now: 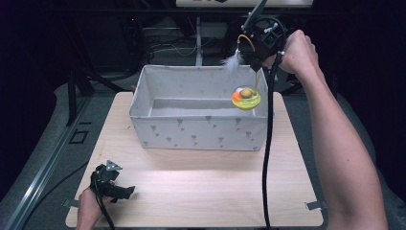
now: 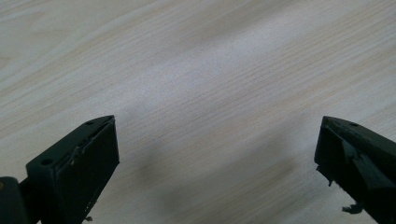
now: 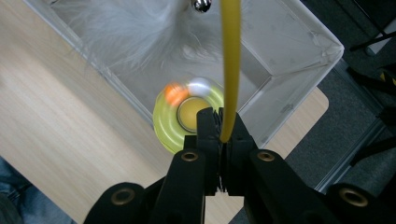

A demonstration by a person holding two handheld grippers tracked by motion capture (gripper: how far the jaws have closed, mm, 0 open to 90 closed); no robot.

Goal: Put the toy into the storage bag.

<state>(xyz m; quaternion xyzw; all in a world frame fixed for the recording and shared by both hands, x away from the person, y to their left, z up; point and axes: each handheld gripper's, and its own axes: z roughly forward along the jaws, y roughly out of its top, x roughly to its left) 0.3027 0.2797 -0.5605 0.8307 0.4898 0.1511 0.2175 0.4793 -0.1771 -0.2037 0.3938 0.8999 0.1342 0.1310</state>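
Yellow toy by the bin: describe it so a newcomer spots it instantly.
Find the white fabric bin at the table's far side. Above its right end, the right tool pinches a thin yellow wand. The toy hangs there: a round yellow disc with an orange blob, beside a white feather.

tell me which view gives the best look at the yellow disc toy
The right gripper view: the yellow disc toy sits large just beyond the right gripper, whose jaws pinch its yellow wand, though slightly blurred. The high view shows it small, hanging over the fabric bin. The left gripper view faces the table.
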